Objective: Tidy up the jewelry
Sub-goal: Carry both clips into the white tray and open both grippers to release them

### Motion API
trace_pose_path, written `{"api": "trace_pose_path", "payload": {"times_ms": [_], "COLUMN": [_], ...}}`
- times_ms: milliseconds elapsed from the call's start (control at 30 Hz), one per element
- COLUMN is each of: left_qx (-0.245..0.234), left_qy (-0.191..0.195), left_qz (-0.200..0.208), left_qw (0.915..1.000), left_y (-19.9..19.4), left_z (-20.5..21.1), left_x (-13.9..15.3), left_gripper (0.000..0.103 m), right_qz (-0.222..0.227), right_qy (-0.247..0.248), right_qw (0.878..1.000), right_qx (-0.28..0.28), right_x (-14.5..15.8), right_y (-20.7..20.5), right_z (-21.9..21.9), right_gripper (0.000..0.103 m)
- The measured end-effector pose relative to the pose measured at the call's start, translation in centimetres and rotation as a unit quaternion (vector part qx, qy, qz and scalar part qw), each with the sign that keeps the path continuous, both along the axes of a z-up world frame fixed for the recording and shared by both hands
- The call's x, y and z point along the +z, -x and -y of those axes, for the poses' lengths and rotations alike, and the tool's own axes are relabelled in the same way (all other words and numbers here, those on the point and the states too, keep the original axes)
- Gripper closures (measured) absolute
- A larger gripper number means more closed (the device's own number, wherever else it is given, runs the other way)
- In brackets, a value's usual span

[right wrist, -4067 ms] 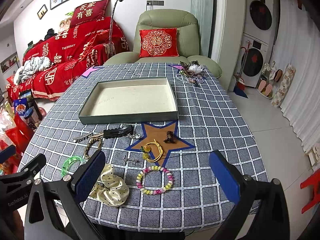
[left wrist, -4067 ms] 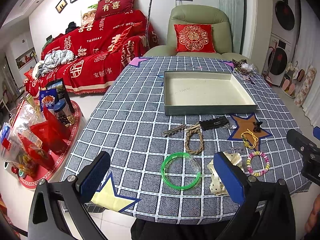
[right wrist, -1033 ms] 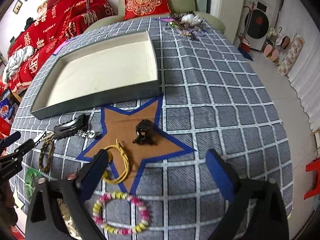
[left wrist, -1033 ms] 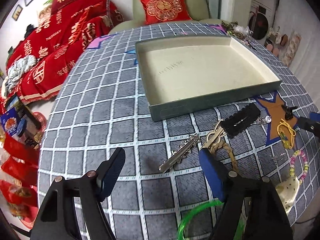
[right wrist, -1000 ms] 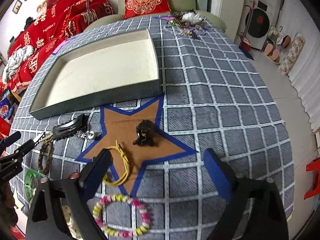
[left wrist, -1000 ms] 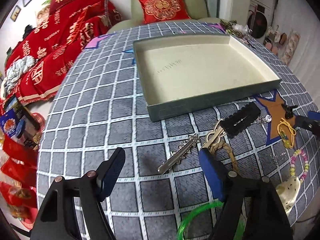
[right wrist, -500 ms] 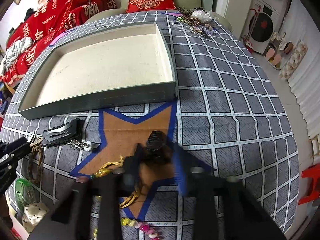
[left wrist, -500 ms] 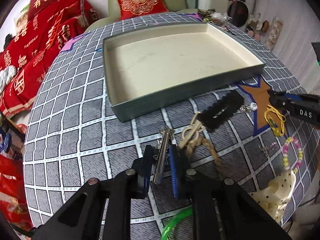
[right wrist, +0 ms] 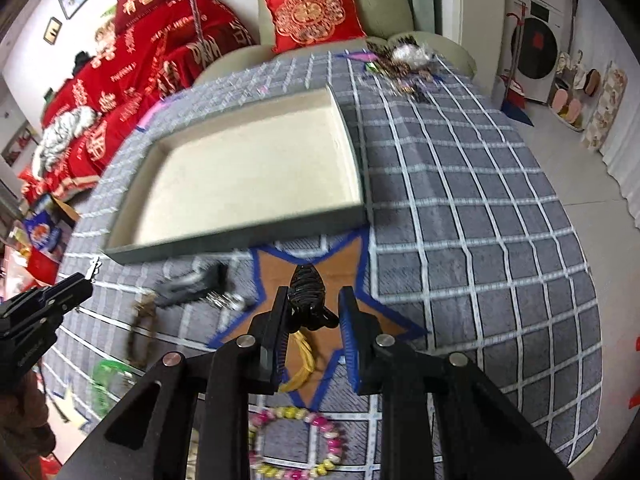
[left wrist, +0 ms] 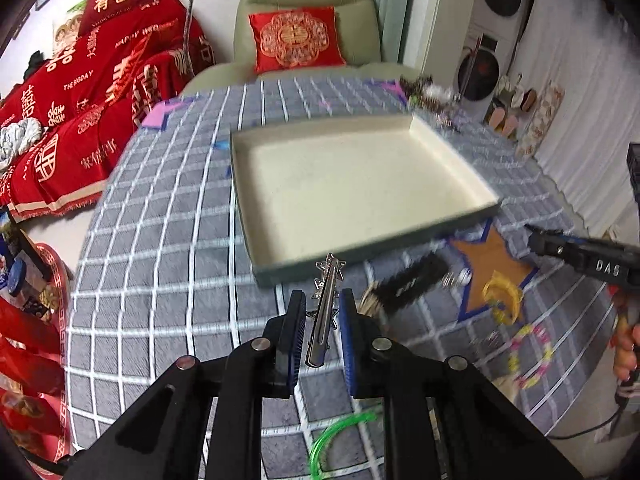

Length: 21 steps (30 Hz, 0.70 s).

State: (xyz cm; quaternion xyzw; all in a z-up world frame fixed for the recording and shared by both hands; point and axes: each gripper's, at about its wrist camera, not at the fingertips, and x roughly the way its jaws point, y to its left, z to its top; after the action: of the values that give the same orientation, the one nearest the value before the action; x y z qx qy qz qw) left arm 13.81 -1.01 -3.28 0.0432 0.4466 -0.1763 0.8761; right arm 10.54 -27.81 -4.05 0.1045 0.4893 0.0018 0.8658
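My left gripper (left wrist: 322, 304) is shut on a silver star hair clip (left wrist: 325, 309), lifted off the checked tablecloth just in front of the grey tray (left wrist: 456, 222) with its cream floor. In the right wrist view my right gripper (right wrist: 313, 307) is shut on a small black claw clip (right wrist: 307, 294), raised above the brown star patch (right wrist: 340, 260). The tray (right wrist: 240, 240) lies beyond it. On the cloth lie a black hair clip (left wrist: 412, 282), a yellow cord (left wrist: 502, 294), a bead bracelet (right wrist: 298, 440), a green bangle (left wrist: 340, 432) and a braided bracelet (right wrist: 140, 328).
A heap of other jewelry (right wrist: 400, 64) sits at the table's far corner. A green armchair with a red cushion (left wrist: 296, 40) stands behind the table, a red-draped sofa (left wrist: 92, 92) to the left. The other gripper (left wrist: 580, 256) shows at the right edge.
Both grippers closed from wide open, the left on the silver star clip, the right on the black claw clip. Both then rose off the cloth with their clips.
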Motion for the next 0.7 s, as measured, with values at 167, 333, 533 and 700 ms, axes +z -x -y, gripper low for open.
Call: {"api": "trace_pose_path", "payload": {"times_ms": [167, 333, 533, 700], "left_qx": [0.010, 0.023, 0.043, 0.060], "left_qy": [0.001, 0.000, -0.004, -0.022], "left_qz": [0.017, 0.013, -0.009, -0.021], "left_qw": [0.9998, 0.9996, 0.9990, 0.9977], "left_y": [-2.6, -6.5, -11.7, -15.5], "left_z": [0.7, 1.9, 3.4, 4.7], "left_x": [2.0, 2.3, 0.6, -1.6], "left_gripper": [0.078, 0.078, 0.078, 0.078], "right_qz": [0.012, 0.017, 0.015, 0.000], "right_qy": [-0.012, -0.007, -0.001, -0.012], "right_qw": [1.000, 0.999, 0.998, 0.998], "right_qx": [0.017, 0.043, 0.061, 0.058], "right_x": [1.8, 2.5, 1.9, 0.1], "right_y": [-2.4, -6.4, -11.6, -16.1], "right_z": [-0.4, -1.8, -2.8, -3.1], "right_gripper": [0.077, 0.077, 0.077, 0.077]}}
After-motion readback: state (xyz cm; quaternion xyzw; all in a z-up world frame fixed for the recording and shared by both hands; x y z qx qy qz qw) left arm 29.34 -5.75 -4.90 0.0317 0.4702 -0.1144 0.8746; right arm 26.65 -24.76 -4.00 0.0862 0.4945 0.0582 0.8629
